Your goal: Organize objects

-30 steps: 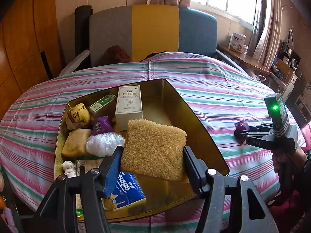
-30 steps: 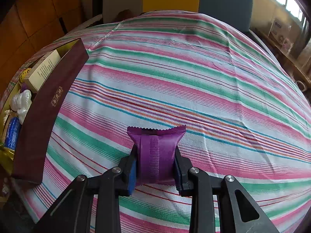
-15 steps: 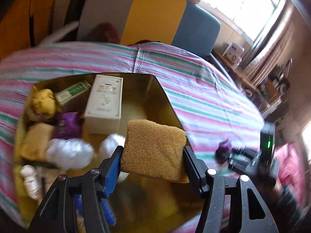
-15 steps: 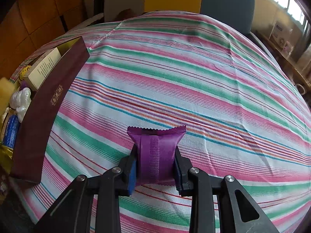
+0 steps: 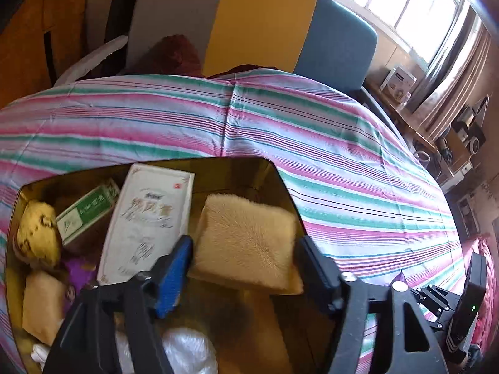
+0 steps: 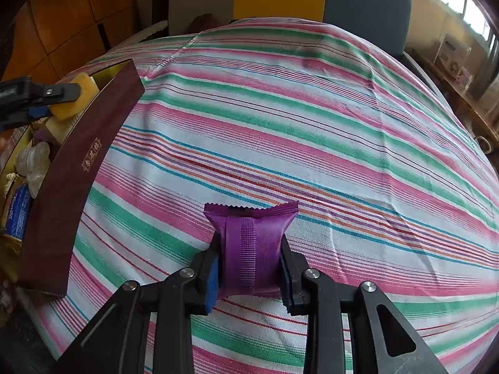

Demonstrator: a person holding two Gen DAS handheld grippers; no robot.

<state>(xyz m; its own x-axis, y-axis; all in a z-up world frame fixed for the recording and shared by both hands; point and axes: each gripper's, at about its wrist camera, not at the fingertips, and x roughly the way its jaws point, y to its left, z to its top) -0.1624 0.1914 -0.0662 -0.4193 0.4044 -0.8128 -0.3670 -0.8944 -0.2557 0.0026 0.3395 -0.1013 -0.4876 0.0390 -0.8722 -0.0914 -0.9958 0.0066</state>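
Observation:
My left gripper (image 5: pixel 246 249) is shut on a tan sponge (image 5: pixel 246 243) and holds it over the far right part of the gold-lined box (image 5: pixel 282 184). In the box lie a white carton (image 5: pixel 149 221), a green-and-white carton (image 5: pixel 87 212), a yellow ball (image 5: pixel 37 237) and several other items. My right gripper (image 6: pixel 249 258) is shut on a purple snack packet (image 6: pixel 249 240) just above the striped tablecloth (image 6: pixel 312 124). The box (image 6: pixel 71 168) shows at the left of the right wrist view, with the left gripper and the sponge (image 6: pixel 75 96) above it.
A sofa chair (image 5: pixel 249 31) with grey, yellow and blue panels stands behind the table. A shelf with boxes (image 5: pixel 399 84) runs along the window side at right. The right gripper's body (image 5: pixel 461 311) shows beyond the box's right wall, by the table edge.
My left gripper has carried the sponge forward and lower into the far right part of the box. The right gripper has stayed still with the packet.

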